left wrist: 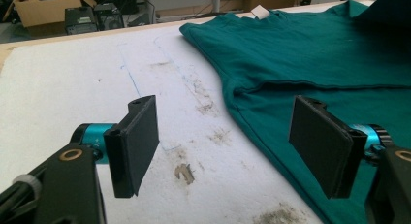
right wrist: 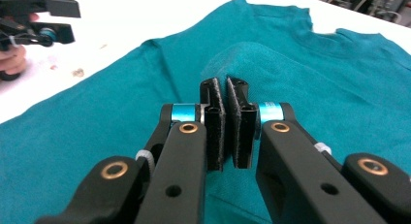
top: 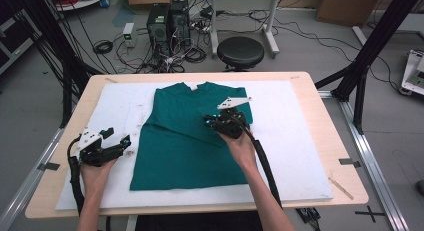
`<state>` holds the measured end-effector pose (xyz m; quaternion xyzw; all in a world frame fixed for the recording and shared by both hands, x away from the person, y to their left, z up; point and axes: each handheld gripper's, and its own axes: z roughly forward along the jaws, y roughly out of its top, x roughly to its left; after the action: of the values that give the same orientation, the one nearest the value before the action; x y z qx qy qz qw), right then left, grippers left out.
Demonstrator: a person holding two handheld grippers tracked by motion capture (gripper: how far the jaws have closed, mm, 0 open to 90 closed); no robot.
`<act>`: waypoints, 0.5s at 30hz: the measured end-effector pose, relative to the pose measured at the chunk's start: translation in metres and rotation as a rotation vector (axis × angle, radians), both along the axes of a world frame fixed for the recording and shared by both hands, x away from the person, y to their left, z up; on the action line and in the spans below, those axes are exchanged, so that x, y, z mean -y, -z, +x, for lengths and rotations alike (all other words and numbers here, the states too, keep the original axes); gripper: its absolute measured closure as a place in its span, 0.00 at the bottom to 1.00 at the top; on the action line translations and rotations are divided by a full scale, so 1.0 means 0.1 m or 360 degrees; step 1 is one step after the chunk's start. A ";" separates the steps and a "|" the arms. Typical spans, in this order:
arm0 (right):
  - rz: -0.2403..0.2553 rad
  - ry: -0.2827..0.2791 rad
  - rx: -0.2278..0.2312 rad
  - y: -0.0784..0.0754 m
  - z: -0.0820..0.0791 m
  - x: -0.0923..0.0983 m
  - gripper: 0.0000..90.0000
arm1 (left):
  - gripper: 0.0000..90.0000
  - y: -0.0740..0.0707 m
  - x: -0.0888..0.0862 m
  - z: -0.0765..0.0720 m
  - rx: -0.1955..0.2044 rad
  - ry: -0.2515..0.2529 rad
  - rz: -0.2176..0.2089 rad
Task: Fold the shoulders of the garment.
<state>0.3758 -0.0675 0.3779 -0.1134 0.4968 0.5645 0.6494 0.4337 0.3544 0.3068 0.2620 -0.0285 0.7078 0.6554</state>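
Green shirt (top: pixel 185 141) frame centre: soft, light, limp; best pinched at hem or corner. Right gripper (right wrist: pixel 227 93) clenched, cloth between jaws uncertain. Left gripper (left wrist: pixel 228 151) lower left, released.

Right gripper (right wrist: pixel 226 95) jaws nearly closed over teal shirt (right wrist: pixel 310 88); left gripper (right wrist: pixel 41 20) far off

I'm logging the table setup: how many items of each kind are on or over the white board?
Green T-shirt: 1
Left gripper and right gripper, hand-held: 2
White board itself: 1
Total: 4
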 end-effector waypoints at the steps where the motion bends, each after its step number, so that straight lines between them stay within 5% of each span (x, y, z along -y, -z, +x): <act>1: -0.0010 -0.0010 -0.0001 0.00 0.00 -0.05 0.97 | 0.30 0.00 0.00 0.00 0.0002 0.0002 -0.0002; 15: -0.0112 -0.0093 -0.0042 -0.01 0.08 -0.43 0.97 | 0.30 0.00 0.00 0.00 0.0001 -0.0003 0.0000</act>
<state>0.3834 -0.0247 0.3784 -0.1433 0.5213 0.5669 0.6216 0.4336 0.3544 0.3067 0.2619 -0.0285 0.7086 0.6546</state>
